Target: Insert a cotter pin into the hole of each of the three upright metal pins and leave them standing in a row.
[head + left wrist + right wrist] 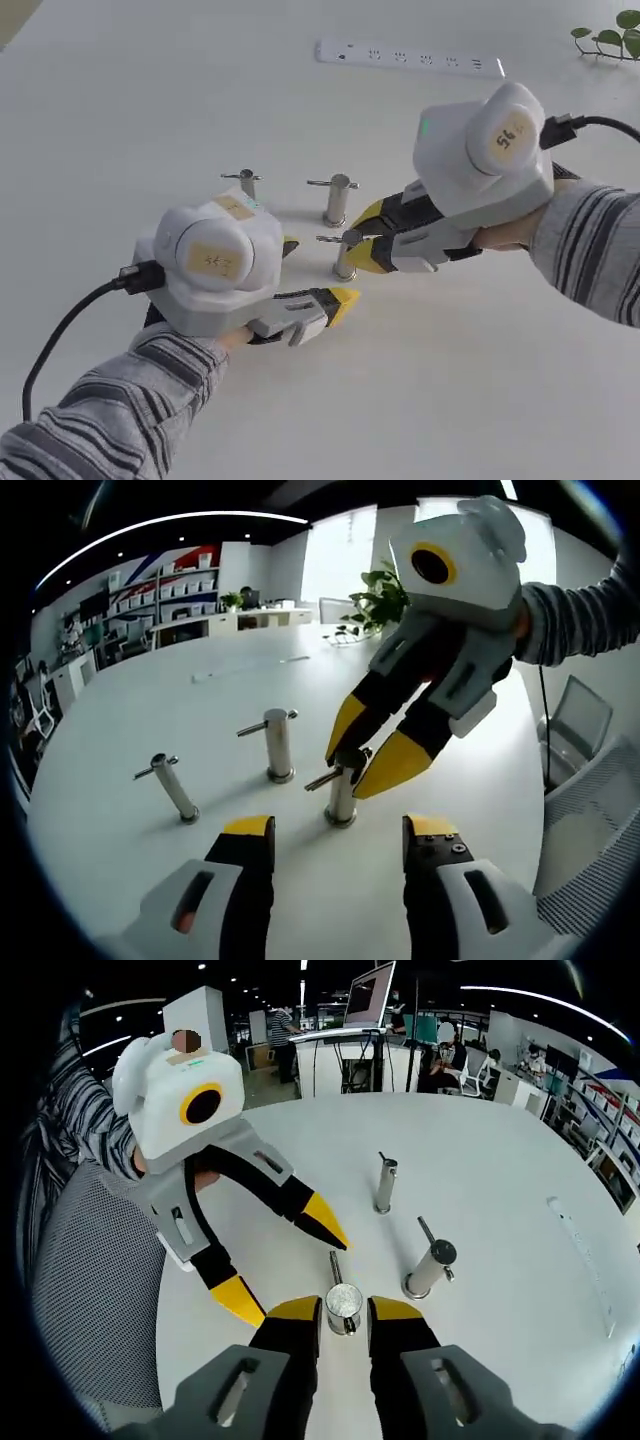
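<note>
My right tool [360, 238] pinches the head of the nearest metal pin [345, 265], which stands upright well in from every edge of the surface [450, 380]. A cotter pin [328, 238] sits through its hole and sticks out sideways. My left tool [285, 1268] hovers near it on the side toward the near edge, jaws spread and holding nothing. The middle metal pin [337, 203] and the far metal pin [248, 186] stand upright nearer the far edge, apart from each other, carrying a second cotter pin [320, 183] and a third cotter pin [236, 176] in their holes. The three make a loose, bent line. A power strip [410, 55] lies along the far edge, and a plant [610, 40] trails in at the far right corner.
</note>
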`<state>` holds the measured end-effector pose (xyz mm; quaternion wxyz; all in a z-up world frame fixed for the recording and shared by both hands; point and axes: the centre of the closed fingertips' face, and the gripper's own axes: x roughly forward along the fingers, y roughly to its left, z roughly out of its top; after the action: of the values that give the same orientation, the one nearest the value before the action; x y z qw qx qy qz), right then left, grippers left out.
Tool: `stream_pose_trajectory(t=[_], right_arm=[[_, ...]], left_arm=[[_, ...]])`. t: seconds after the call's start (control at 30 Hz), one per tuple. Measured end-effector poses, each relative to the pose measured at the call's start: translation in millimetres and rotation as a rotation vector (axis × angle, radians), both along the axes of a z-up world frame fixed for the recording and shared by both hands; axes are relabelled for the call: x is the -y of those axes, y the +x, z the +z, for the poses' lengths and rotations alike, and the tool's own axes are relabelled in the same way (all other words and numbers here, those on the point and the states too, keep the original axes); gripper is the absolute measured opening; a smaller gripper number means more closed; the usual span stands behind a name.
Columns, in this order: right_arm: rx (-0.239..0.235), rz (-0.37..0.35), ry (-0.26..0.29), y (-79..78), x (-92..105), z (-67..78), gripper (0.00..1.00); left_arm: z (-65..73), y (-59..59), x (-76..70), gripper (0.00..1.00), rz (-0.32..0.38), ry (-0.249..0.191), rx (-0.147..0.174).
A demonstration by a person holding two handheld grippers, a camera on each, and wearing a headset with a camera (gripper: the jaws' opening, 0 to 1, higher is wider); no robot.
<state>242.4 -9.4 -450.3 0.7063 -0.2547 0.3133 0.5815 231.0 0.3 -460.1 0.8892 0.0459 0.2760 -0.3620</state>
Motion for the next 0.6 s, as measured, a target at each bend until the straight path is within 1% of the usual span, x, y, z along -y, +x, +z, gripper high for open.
stream_pose_trajectory(t=[0.1, 0.13, 0.2, 0.3, 0.4, 0.43, 0.47, 0.53, 0.6], right_arm=[[-0.010, -0.009, 0.006, -1.8, -3.1, -3.0, 0.13], [-0.011, -0.011, 0.006, -0.9, -2.8, -4.8, 0.12], [-0.003, -0.012, 0.003, -0.6, -3.1, -6.8, 0.12], [0.002, -0.018, 0.004, 2.4, -2.1, -8.2, 0.09], [-0.021, -0.032, 0.013, 1.9, -2.2, -7.7, 0.09], [-0.020, -0.029, 0.012, 1.6, -2.1, -7.8, 0.09], [-0.010, -0.009, 0.009, 0.7, -2.1, -7.5, 0.09], [-0.005, -0.004, 0.011, 0.3, -2.2, -7.1, 0.09], [0.004, 0.014, 0.013, -0.4, -1.6, -6.7, 0.08]], left_arm=[[5.0, -2.1, -3.4, 0.54, 0.008, -0.008, 0.000], [7.1, -1.9, -4.5, 0.55, 0.014, -0.014, 0.006], [10.5, -2.6, -7.2, 0.58, 0.019, -0.021, 0.012], [14.0, -3.5, -11.6, 0.62, 0.025, -0.019, 0.018], [18.1, -4.1, -15.9, 0.66, 0.042, -0.039, 0.015], [19.1, -4.6, -17.0, 0.67, 0.044, -0.040, 0.016], [20.2, -5.2, -18.4, 0.69, 0.046, -0.038, 0.018], [21.7, -6.6, -20.2, 0.71, 0.047, -0.036, 0.017], [24.4, -8.8, -22.7, 0.72, 0.051, -0.031, 0.024]])
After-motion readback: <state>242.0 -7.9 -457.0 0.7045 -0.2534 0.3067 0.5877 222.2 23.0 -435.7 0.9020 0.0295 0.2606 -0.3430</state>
